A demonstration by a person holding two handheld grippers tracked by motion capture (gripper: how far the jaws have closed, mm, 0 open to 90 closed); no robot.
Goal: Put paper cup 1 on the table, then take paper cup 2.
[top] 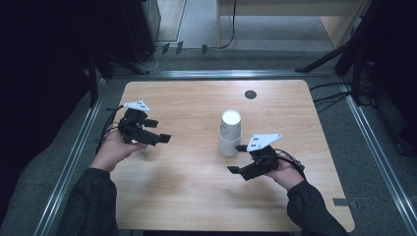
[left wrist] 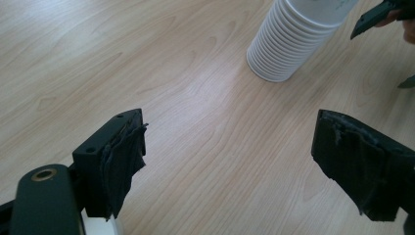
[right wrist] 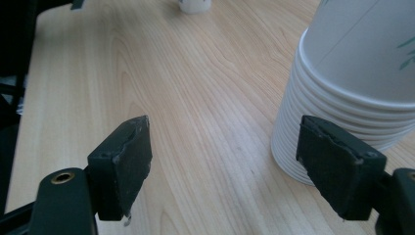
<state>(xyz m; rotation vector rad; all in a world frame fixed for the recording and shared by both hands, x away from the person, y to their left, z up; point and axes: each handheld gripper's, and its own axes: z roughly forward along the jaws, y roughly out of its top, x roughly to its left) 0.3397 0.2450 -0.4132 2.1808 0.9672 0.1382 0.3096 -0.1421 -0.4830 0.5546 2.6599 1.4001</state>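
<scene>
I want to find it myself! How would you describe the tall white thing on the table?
Look at the wooden table, near its middle. There stands a stack of white paper cups, upside down, just beyond the right hand-held gripper. Its many ringed rims at the bottom set it apart.

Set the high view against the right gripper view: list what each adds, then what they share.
High view: the left hand and right hand, the open left gripper, a dark disc near the table's far edge, and the grey floor.
Right gripper view: up close, the stack's separate rims and green print on the top cup.
Both: the cup stack, the wooden table, and the open right gripper beside the stack, nothing between its jaws.
</scene>
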